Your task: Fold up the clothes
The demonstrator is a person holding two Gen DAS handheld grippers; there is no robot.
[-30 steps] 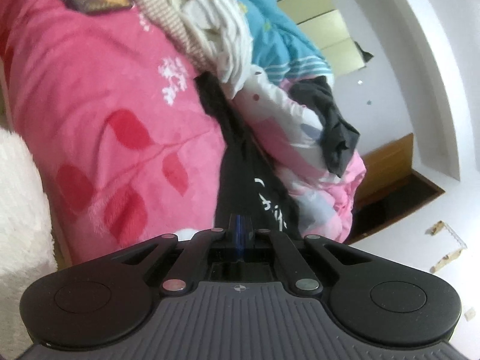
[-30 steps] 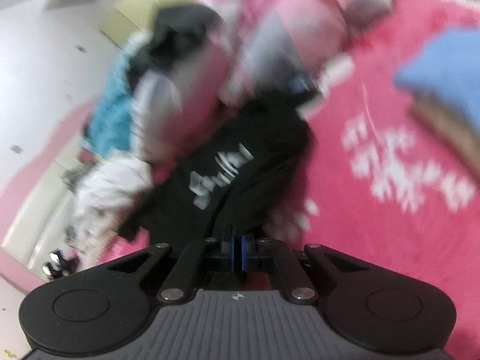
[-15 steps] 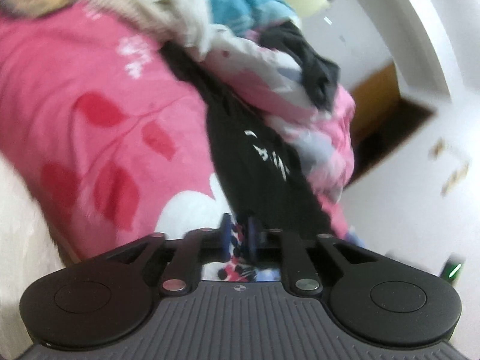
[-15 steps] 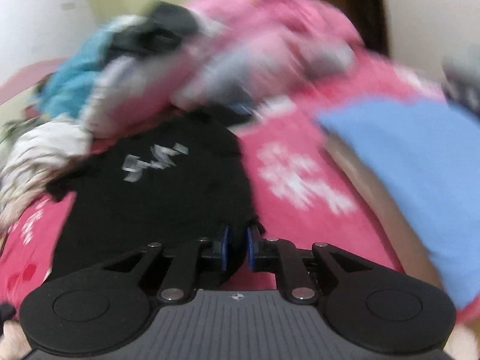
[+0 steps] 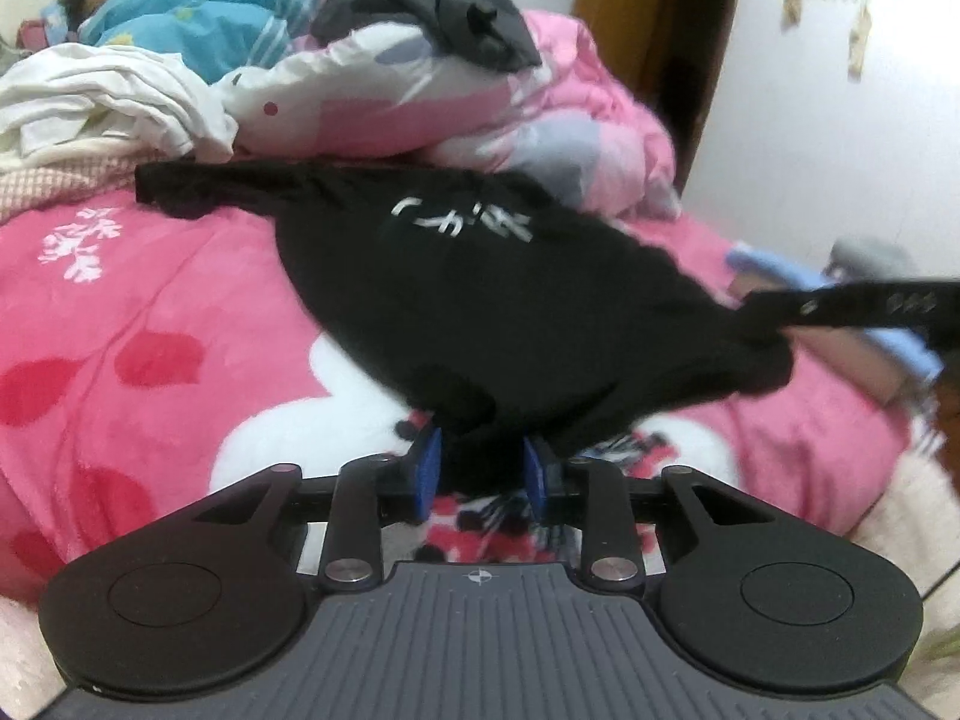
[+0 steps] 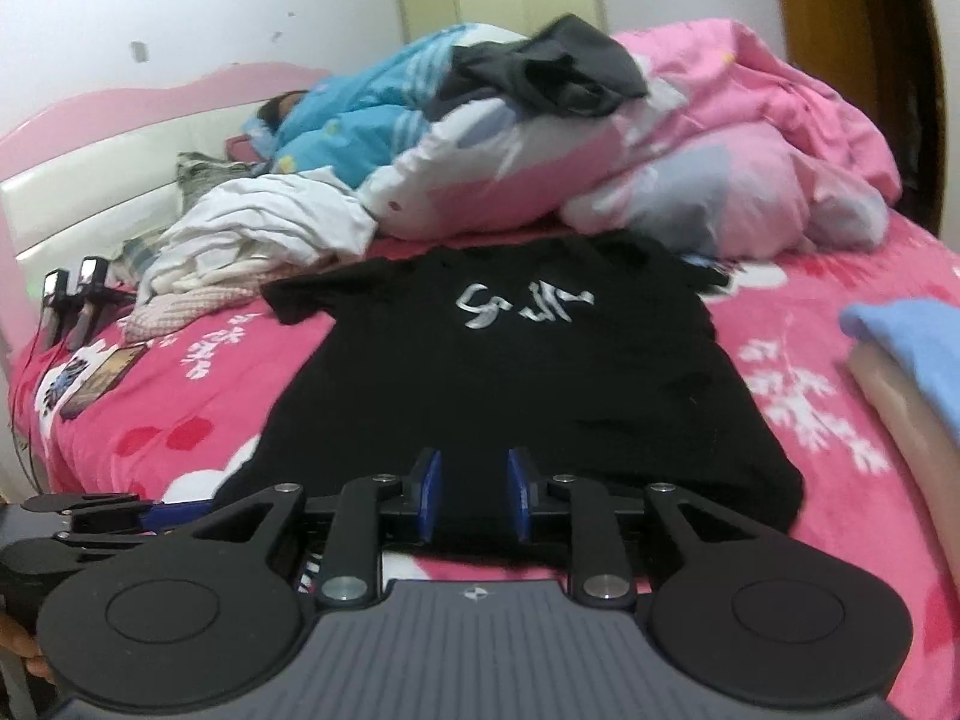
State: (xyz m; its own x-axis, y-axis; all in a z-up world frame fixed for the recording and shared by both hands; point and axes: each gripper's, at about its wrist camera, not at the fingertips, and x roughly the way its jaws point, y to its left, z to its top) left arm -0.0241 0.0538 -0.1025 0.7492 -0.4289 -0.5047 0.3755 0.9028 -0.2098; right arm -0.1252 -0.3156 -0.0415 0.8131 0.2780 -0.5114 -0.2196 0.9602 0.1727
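We see a pink floral bedspread (image 6: 180,420), a bundled pink-and-white duvet (image 6: 690,180), a pink headboard (image 6: 120,114), a wooden door (image 5: 630,30), and what may be a small card (image 6: 99,387) lying near the bed's edge.

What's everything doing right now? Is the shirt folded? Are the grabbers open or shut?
Black T-shirt: spread out on the bed, print up, unfolded.
Left gripper: open, shirt hem between its pads.
Right gripper: jaws opening, shirt hem between them.
Dark garment: crumpled on the quilt.
White clothes: heaped, unfolded.
Door: open.
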